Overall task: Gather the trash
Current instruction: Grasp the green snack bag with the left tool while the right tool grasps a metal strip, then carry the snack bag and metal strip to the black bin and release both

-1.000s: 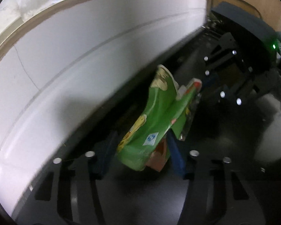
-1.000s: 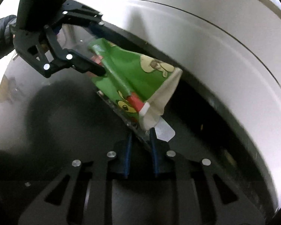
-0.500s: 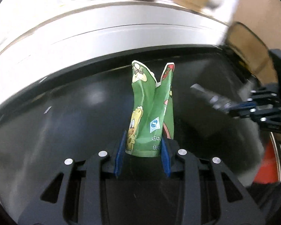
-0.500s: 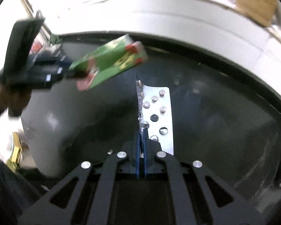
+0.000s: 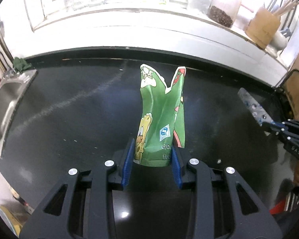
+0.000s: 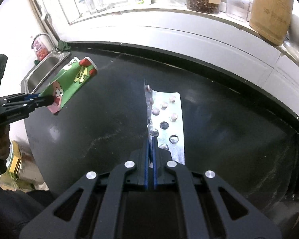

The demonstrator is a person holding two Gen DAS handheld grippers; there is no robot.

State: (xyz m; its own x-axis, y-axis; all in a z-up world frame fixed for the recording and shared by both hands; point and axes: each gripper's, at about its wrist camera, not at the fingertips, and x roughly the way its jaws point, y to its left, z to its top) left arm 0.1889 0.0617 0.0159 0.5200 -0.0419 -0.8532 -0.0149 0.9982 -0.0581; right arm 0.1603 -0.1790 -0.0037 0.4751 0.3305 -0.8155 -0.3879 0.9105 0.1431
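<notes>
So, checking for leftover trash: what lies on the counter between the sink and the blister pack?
Nothing: in the right wrist view the black counter between sink and blister pack is bare.

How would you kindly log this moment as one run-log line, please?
left gripper: shut on green snack wrapper | right gripper: shut on silver blister pack | both above black counter

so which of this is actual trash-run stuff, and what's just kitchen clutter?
Job:
- green snack wrapper, pinched in the left gripper
- silver blister pack, pinched in the right gripper

Lying about:
- sink
- jar of dark grains
- wooden board
- black countertop
</notes>
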